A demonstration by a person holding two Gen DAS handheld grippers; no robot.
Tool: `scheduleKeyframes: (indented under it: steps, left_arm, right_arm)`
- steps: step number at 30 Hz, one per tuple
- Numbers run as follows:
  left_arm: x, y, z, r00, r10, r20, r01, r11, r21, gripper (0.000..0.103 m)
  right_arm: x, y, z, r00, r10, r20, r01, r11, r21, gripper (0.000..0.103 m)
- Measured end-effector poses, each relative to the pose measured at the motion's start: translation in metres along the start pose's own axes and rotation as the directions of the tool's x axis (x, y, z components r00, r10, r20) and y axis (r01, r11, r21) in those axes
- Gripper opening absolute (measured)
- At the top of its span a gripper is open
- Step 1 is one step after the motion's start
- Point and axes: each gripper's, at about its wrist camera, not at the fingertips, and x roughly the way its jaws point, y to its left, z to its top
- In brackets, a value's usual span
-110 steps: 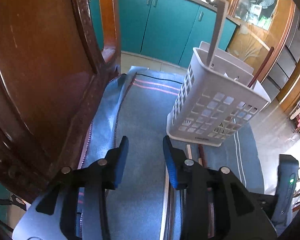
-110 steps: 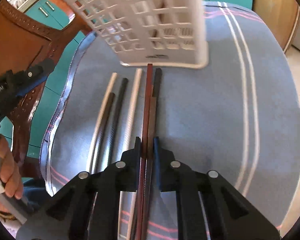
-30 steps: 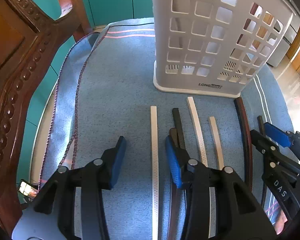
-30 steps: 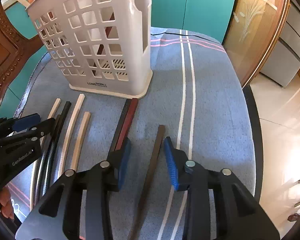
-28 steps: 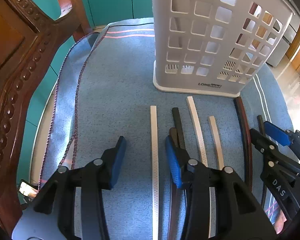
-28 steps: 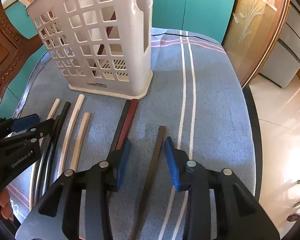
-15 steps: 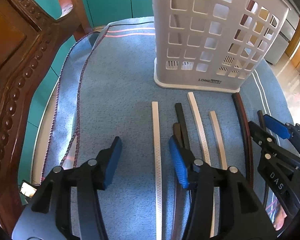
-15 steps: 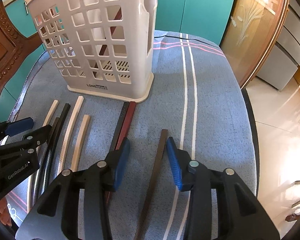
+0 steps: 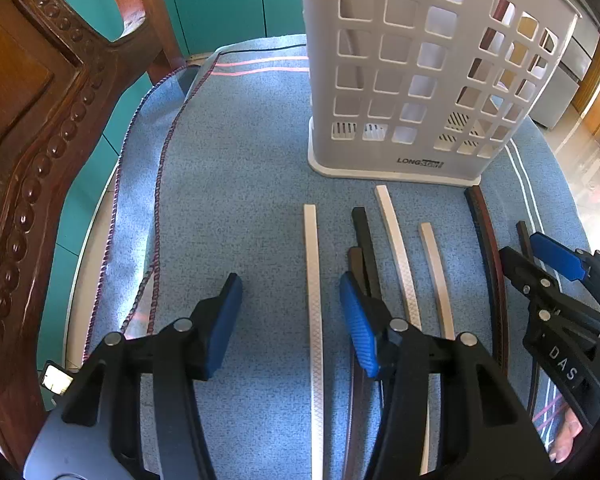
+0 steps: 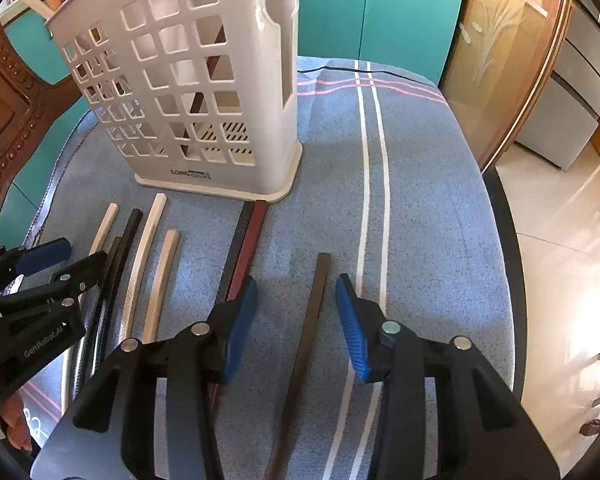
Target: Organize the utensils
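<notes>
A table covered by a blue cloth [image 10: 420, 208] with paired white stripes [image 10: 374, 184] and pink cross-stripes [image 9: 256, 66]. On the cloth, a white lattice utensil basket [image 9: 404, 72] stands upright toward 12 o'clock. Chopsticks lie roughly parallel toward 6 o'clock of its base: a white one [image 9: 313, 300], two black ones [image 9: 366, 248] side by side, two further pale ones [image 9: 398, 248], a black-and-red pair [image 10: 246, 252] whose tips nearly touch the base, and a single dark brown one [image 10: 314, 312] lying apart toward 3 o'clock.
</notes>
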Motion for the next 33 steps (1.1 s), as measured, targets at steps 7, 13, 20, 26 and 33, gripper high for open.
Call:
scheduleKeyframes:
  steps: [7,13,20,26,33]
  left_arm:
    - [0.0,-0.002,0.002,1.0,0.009,0.001,-0.009,1.0,0.004,0.056]
    - [0.001,-0.001,0.001,1.0,0.012,0.004,-0.012,1.0,0.007,0.056]
    - [0.0,0.0,0.0,1.0,0.014,0.007,-0.014,1.0,0.009,0.056]
    - [0.0,-0.003,0.001,1.0,0.023,0.012,-0.023,1.0,0.018,0.057]
    - [0.0,-0.003,0.001,1.0,0.022,0.013,-0.022,1.0,0.016,0.057]
  right_arm:
    - [0.0,0.002,-0.001,1.0,-0.012,0.003,0.012,1.0,-0.013,0.044]
    - [0.0,0.008,-0.005,1.0,-0.016,0.004,0.016,1.0,-0.016,0.044]
    - [0.0,0.009,-0.005,1.0,-0.016,0.002,0.016,1.0,-0.017,0.044]
    - [-0.001,0.013,-0.008,1.0,-0.019,0.001,0.019,1.0,-0.02,0.044]
    - [-0.002,0.013,-0.01,1.0,-0.013,-0.007,0.013,1.0,-0.016,0.044]
